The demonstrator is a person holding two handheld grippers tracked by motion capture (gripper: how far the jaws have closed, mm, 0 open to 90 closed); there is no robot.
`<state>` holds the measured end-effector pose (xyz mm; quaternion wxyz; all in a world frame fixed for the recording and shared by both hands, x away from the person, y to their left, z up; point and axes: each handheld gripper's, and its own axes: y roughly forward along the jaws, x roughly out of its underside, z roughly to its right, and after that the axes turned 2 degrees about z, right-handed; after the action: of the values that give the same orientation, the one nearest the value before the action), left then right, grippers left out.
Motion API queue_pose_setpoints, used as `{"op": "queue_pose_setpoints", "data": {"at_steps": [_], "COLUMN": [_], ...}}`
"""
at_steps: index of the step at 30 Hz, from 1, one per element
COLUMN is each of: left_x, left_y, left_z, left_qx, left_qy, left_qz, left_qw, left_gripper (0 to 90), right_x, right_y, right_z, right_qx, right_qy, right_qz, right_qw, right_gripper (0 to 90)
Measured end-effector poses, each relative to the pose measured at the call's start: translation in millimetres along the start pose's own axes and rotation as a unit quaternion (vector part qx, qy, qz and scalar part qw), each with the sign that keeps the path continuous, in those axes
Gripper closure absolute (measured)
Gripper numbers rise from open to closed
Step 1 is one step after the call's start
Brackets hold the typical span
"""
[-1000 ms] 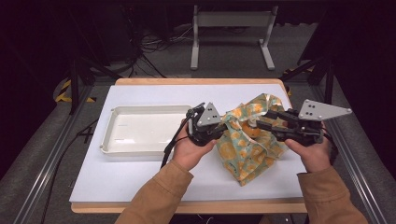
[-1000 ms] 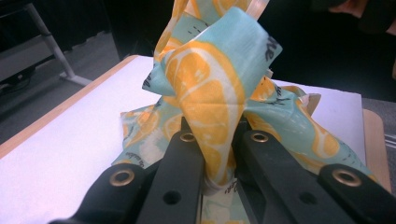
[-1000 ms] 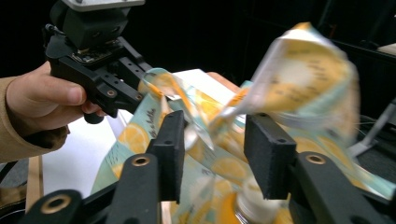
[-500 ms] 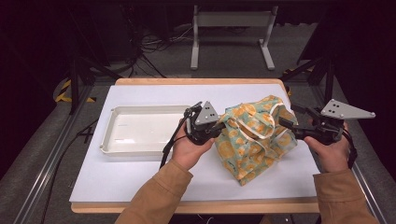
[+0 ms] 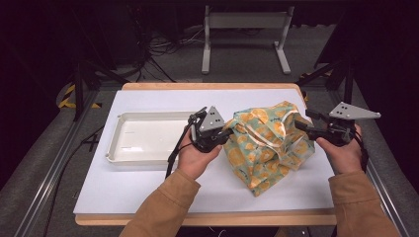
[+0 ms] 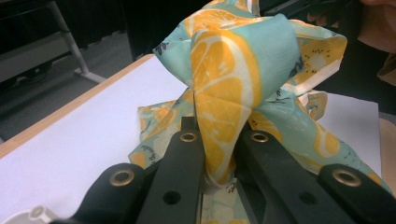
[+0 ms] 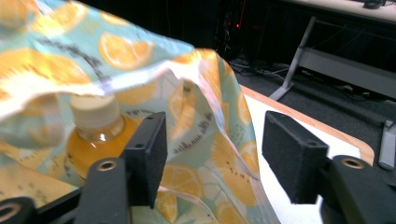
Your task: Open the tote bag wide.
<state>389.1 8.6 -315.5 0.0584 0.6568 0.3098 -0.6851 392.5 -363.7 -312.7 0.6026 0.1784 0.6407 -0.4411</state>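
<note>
Worktop [image 5: 148, 197], white sheet over wood, dark room beyond.
Tray [image 5: 114, 148], white, shallow, on the worktop's left half, just left of the left hand-held gripper.
Bag [image 5: 267, 148], teal cloth with orange-slice print, slumped right of centre on the worktop, mouth gaping toward the right side, pale strap across the top.
Bottle [image 7: 95, 135] inside the bag, seen through the mouth in the right gripper view: amber liquid, pale cap, upright or nearly so.
Left hand-held gripper [image 5: 228, 133] at the bag's left edge, jaws together, clamped on a bunched fold of the cloth; fold pinched between the black jaws in the left gripper view [image 6: 219, 163], rest of the cloth rising above them.
Right hand-held gripper [image 5: 302, 123] at the bag's right edge, jaws apart, just been narrowing; loose rim of the bag's mouth between the pads [image 7: 149, 154] in the right gripper view, pads not pressing on it.
</note>
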Motion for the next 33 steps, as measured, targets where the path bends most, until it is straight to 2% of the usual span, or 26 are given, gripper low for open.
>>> {"op": "queue_pose_setpoints", "data": {"at_steps": [1, 3, 5, 8, 21, 29, 33], "left_x": [0.2, 0.3, 0.5, 1.4, 7.5, 14.1, 19.4], "left_y": [-0.9, -2.2, -3.2, -6.0, -3.8, -2.5, -1.7], "left_z": [-0.3, -1.9, -2.6, -6.3, -21.6, -28.6, -30.6], "left_qx": [0.0, -0.003, -0.006, -0.016, -0.043, -0.066, -0.078], "left_qy": [-0.004, -0.001, -0.002, -0.005, -0.03, -0.04, -0.043], "left_qz": [0.001, 0.002, 0.002, 0.004, -0.002, -0.012, -0.025], "left_qw": [1.0, 1.0, 1.0, 0.9999, 0.9986, 0.997, 0.9957], "left_gripper": [89.4, 89.4, 89.4, 89.4, 89.3, 89.3, 89.3], "right_x": [0.7, 1.7, 1.7, 1.0, -10.2, -16.1, -15.7], "right_y": [1.7, 3.9, 5.7, 7.1, 10.2, 25.6, 30.4], "right_z": [0.8, 3.1, 4.1, 5.3, 9.0, 6.0, 4.4], "right_qx": [-0.001, -0.009, -0.007, -0.01, 0.004, 0.001, -0.001], "right_qy": [-0.002, -0.002, -0.008, -0.008, -0.013, -0.018, -0.018], "right_qz": [-0.001, -0.002, -0.01, -0.016, -0.028, -0.036, -0.039], "right_qw": [1.0, 1.0, 0.9999, 0.9998, 0.9995, 0.9992, 0.9991], "right_gripper": [47.3, 60.8, 74.6, 86.4, 89.8, 90.0, 90.0]}}
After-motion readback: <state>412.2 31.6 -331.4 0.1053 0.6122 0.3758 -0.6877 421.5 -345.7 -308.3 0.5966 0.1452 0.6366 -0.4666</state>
